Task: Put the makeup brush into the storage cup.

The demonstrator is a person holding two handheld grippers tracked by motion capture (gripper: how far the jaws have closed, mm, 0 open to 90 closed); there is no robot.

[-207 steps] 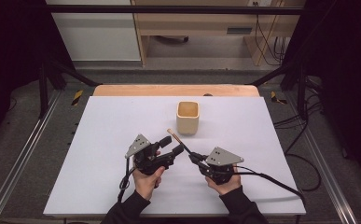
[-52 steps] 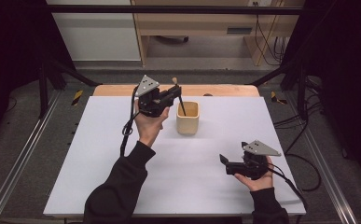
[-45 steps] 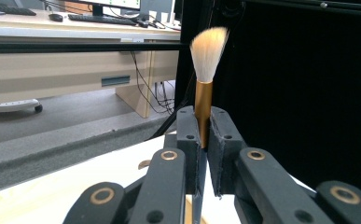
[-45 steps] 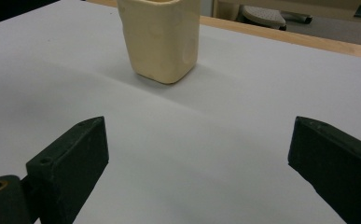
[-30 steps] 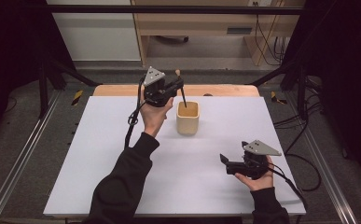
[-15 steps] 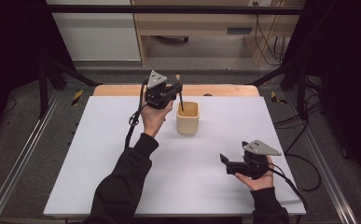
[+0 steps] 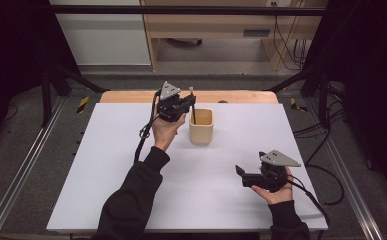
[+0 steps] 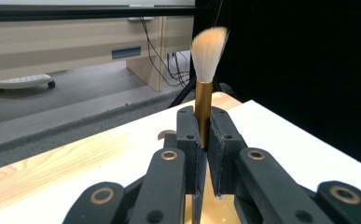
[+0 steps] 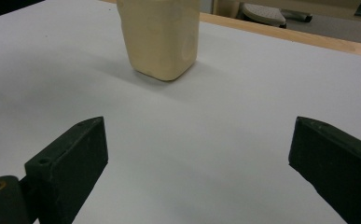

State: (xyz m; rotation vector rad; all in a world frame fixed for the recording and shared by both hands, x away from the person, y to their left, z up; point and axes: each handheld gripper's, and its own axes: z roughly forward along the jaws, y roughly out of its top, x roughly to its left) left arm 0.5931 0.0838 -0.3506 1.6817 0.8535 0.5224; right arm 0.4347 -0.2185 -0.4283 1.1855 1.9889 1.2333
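My left gripper [image 7: 191, 102] is raised at the far middle of the table, shut on a brush [image 8: 203, 107] held upright, pale bristles on top and a gold-brown ferrule below. The brush [image 7: 192, 107] reaches down into the cream square cup [image 7: 201, 125], which stands on the white sheet just right of that gripper. In the left gripper view the jaws close tightly around the ferrule. My right gripper [image 7: 240, 174] rests low at the near right, open with nothing between its jaws. The right gripper view shows the cup [image 9: 160, 35] some way ahead of the wide-apart jaws.
A white sheet [image 7: 111, 165] covers most of the wooden table [image 7: 241, 96], whose bare edge shows along the far side. Metal rails [image 7: 21, 175] run along both sides. Beyond the table stand a wooden desk, cables and dark curtains.
The left gripper has carried the brush from the table's near middle up to the cup and lowered its handle into it. The right gripper moved to the near right and stayed still.
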